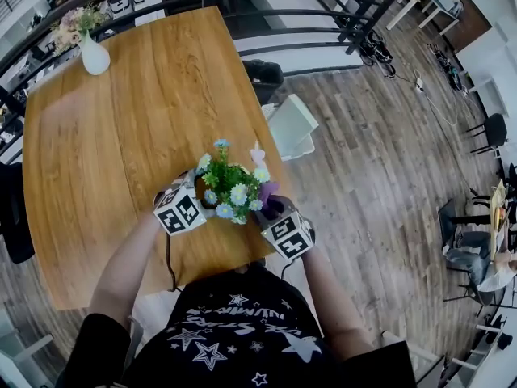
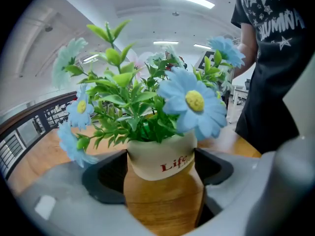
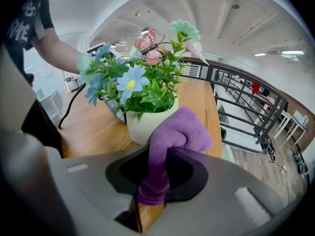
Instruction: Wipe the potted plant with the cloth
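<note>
A small potted plant [image 1: 230, 188] with blue and white flowers stands near the front edge of the wooden table [image 1: 121, 120]. Its cream pot [image 2: 162, 159] sits between the pads of my left gripper [image 2: 162, 170], which touch it on both sides. In the head view the left gripper [image 1: 200, 202] is at the plant's left. My right gripper [image 3: 157, 178] is shut on a purple cloth [image 3: 172, 136], whose bunched end rests against the pot [image 3: 145, 124] on its right side. The right gripper [image 1: 271, 207] and the cloth [image 1: 268, 192] are at the plant's right in the head view.
A white vase of pale flowers [image 1: 94, 55] stands at the table's far left corner. A white chair [image 1: 292, 126] is beside the table's right edge. A dark metal railing [image 1: 307, 14] runs behind the table. A cable [image 1: 170, 265] hangs from the left gripper.
</note>
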Demonstrator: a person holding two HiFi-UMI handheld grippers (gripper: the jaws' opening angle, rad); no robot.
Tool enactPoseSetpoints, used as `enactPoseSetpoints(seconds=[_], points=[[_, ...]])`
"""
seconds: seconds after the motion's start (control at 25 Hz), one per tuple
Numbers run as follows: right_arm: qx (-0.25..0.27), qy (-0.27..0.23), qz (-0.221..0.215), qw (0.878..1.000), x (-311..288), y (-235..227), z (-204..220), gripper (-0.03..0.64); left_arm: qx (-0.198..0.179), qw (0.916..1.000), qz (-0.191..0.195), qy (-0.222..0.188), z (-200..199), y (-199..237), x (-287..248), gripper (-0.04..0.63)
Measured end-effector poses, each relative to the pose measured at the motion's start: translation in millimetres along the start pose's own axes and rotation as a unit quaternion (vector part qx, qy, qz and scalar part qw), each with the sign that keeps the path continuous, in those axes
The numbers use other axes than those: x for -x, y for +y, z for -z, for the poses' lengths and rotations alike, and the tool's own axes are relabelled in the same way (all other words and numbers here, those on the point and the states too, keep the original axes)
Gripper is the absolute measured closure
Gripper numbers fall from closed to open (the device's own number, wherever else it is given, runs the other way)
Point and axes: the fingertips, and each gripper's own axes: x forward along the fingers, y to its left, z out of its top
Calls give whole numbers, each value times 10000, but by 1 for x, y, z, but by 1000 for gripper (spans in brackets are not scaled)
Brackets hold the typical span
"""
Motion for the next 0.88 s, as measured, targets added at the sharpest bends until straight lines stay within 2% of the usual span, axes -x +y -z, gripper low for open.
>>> enactPoseSetpoints(seconds=[0.48,0.88], points=[[58,-1,-1,10000,3,4,5,531,625,9955,-703,145,-4,-8,-4,152],[5,-83,-106,9999,7,9,-1,531,1369,9780,-1560,220,-8,-8,-9,152]])
